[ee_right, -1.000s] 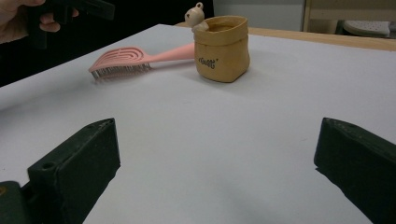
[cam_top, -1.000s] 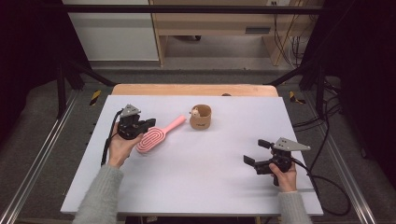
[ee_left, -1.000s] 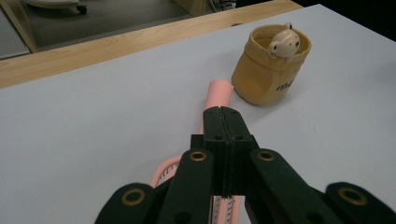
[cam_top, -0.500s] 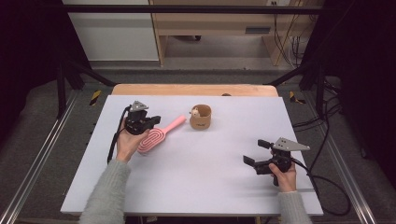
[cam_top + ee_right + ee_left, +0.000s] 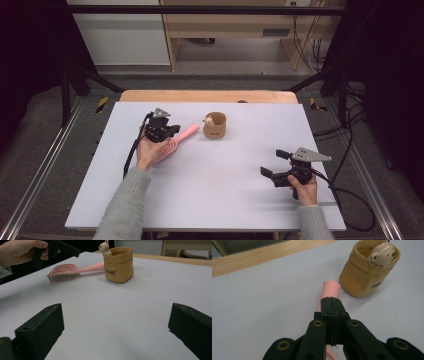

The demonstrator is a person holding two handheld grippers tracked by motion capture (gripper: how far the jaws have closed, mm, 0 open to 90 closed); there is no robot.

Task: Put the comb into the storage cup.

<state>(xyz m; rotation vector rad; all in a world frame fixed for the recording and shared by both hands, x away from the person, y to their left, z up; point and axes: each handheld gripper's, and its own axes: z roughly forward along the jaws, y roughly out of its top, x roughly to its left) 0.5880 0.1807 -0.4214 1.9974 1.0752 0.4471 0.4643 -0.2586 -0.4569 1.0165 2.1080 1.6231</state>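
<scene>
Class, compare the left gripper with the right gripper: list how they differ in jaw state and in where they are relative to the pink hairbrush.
The left gripper has its jaws shut together with nothing between them; the right gripper has its jaws wide apart. The left gripper is over the pink hairbrush, pointing along its handle; the right gripper is well away from it, over bare table. Both are black, two-jawed and hand-held.

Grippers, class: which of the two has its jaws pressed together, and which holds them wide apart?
The left gripper, above the pink hairbrush, has its jaws pressed together with nothing between them. The right gripper, over bare table, holds them wide apart.
</scene>
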